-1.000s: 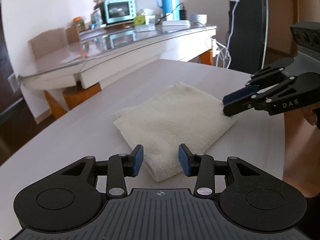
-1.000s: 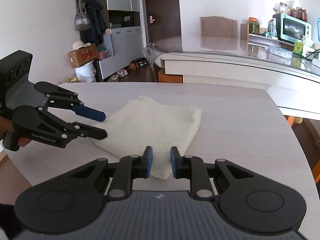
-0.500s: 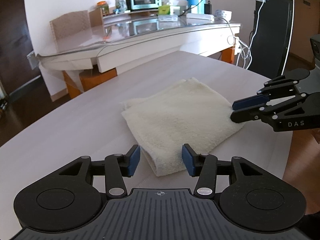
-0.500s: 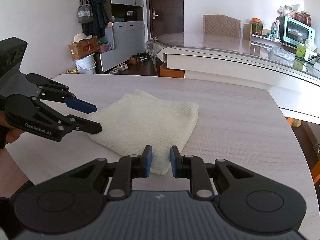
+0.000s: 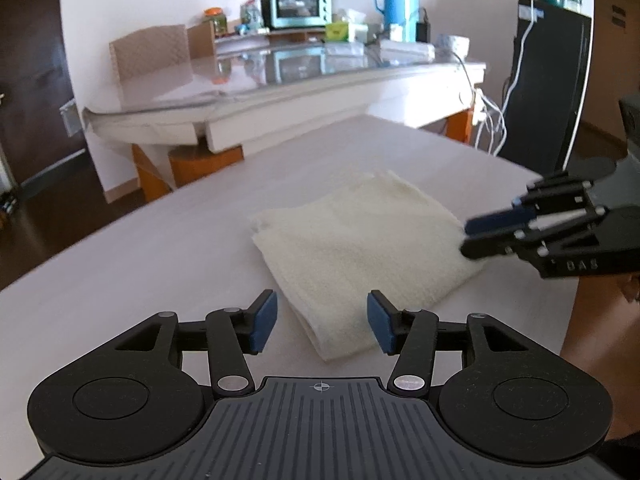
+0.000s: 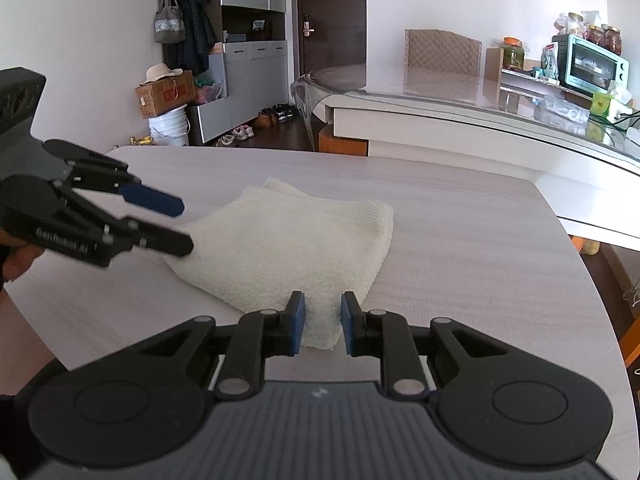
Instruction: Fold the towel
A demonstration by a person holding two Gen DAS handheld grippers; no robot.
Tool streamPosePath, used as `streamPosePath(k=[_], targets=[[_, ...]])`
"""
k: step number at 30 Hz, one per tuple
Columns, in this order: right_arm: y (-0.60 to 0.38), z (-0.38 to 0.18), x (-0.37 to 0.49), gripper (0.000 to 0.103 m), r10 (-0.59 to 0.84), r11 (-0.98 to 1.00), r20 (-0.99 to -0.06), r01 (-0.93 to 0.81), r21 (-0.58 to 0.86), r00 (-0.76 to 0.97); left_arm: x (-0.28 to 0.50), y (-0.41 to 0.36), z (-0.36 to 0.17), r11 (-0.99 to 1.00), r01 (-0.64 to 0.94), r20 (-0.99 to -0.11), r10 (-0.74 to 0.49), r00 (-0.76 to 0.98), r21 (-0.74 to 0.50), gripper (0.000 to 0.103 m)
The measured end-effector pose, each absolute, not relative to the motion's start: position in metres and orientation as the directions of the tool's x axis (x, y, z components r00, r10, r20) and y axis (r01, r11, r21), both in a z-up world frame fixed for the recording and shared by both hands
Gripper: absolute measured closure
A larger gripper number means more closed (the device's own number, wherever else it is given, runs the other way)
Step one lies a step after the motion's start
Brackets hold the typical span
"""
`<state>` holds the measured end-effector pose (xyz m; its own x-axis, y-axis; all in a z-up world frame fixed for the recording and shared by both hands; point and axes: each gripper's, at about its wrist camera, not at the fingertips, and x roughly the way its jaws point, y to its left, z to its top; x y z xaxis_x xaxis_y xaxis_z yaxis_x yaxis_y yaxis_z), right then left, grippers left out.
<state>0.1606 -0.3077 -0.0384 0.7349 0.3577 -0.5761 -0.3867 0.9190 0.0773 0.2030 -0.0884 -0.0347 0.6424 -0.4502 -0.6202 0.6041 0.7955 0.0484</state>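
Note:
A cream towel (image 5: 360,248), folded into a thick square, lies flat on the pale wooden table (image 5: 140,264). My left gripper (image 5: 322,322) hovers at the towel's near corner. Its jaws are opening, with the corner between them and a gap on each side. In the right wrist view the same gripper (image 6: 182,226) sits at the towel's (image 6: 288,248) left corner. My right gripper (image 6: 322,328) stands narrowly open over the opposite corner, the cloth showing in the small gap between its pads. From the left wrist view, the right gripper (image 5: 474,236) reaches the towel's right edge.
A glass-topped side table (image 5: 280,92) with a teal oven (image 5: 300,4) and a blue flask (image 5: 394,0) stands behind. A black fridge (image 5: 548,92) is at the right. The table's rounded edge (image 6: 580,280) runs along the right. Cabinets and a box (image 6: 164,94) stand far left.
The left gripper's jaws have spread wider around the towel's corner, and its view has rolled level. The right gripper and the towel have stayed put.

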Motion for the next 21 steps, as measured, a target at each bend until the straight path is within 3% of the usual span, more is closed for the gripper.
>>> streamPosePath(k=[4,13,21], targets=[[-0.312,-0.028,0.169,0.081,0.360,0.923,-0.555,-0.374,0.094,0.750,0.224,-0.089,-0.026,0.780,0.620,-0.617,-0.448,0.647,0.085,0.047],[-0.330,-0.031,0.217,0.080,0.366,0.929,-0.560,-0.330,0.168,0.743,0.287,-0.097,-0.040,0.752,0.659,-0.682,-0.494,0.540,-0.023,0.047],[-0.345,-0.043,0.250,0.075,0.419,0.908,-0.590,-0.321,0.269,0.691,0.298,-0.097,-0.053,0.721,0.691,-0.679,-0.531,0.507,-0.048,0.047]])
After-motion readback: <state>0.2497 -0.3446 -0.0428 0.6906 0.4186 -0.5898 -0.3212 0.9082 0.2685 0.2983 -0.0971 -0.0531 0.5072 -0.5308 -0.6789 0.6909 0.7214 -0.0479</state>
